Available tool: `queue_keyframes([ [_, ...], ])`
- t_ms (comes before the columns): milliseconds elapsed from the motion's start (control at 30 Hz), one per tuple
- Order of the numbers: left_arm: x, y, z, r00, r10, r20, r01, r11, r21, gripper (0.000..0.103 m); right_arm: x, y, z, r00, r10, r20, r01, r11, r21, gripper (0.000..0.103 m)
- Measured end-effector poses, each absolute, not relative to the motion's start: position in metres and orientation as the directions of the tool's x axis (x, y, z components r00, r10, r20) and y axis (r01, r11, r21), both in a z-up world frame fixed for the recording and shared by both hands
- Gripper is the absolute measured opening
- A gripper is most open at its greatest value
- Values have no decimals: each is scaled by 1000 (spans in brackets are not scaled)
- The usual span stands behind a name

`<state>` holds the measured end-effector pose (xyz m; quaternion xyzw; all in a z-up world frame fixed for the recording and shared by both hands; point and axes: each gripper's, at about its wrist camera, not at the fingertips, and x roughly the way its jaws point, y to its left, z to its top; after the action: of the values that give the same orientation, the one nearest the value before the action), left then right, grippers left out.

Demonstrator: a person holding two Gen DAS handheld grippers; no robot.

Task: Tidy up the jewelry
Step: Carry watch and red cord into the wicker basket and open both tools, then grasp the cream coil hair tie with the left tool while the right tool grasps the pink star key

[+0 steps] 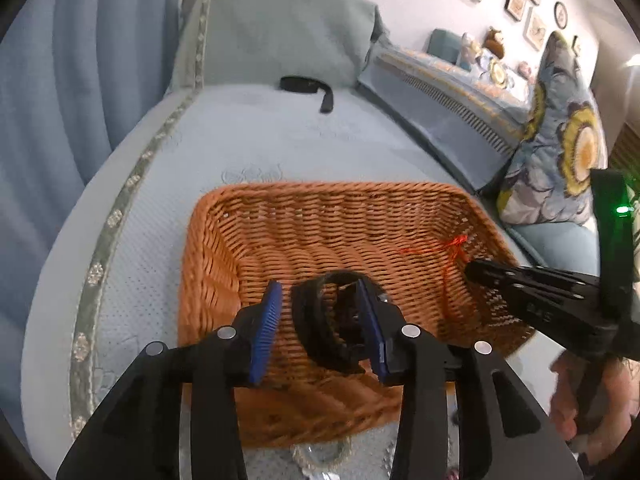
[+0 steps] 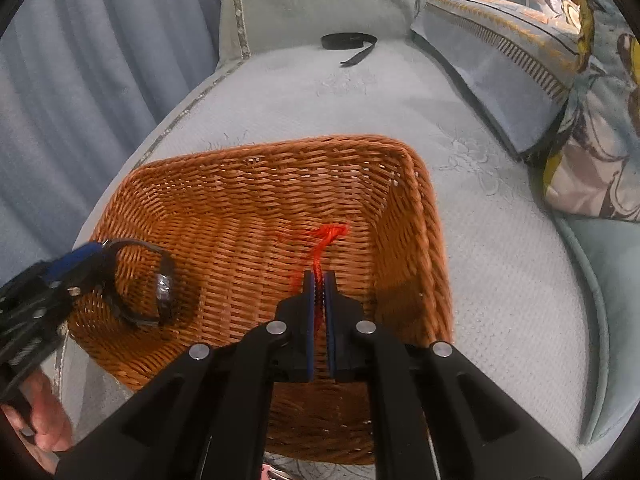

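Left gripper spread wide over the wicker basket; black wristwatch hangs against its right pad, probably just released. Watch: light, strap floppy, face hard; take it by the band. Right gripper pinched narrow on the red braided cord, limp and featherweight, trailing to 12 o'clock inside the basket. Basket walls stiff and high; open floor at 11 o'clock. Black strap lies well apart on the sofa cover.

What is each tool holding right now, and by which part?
The right tool is shut on the red braided cord, near one end. The left tool is open; the black-strapped wristwatch sits between its fingers, apparently hanging against one pad.
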<state>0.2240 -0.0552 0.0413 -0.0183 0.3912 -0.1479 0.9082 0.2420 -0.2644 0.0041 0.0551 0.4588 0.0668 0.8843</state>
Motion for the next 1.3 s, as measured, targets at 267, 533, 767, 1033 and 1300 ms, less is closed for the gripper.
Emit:
queue_keyframes([
  [267,181,-26,65,692,-341,-637,271,940,-209,48,212,-267,16,587,217,-780,-101,975,196,9],
  [533,110,9,59,704,-374,-604,267,927,-263,64,115,-259,33,662,289,-692,-164,956,243,49],
  [767,64,29,29,686,-347,-640,208,936,-284,64,51,-243,18,651,320,-688,-209,947,243,49],
  [1033,42,35,-13,638,-342,-690,170,936,-308,62,18,-235,-18,604,305,-737,-222,952,212,42],
  [1300,48,20,-32,604,-327,-727,168,944,-286,55,17,-216,-38,596,254,-761,-229,963,142,36],
])
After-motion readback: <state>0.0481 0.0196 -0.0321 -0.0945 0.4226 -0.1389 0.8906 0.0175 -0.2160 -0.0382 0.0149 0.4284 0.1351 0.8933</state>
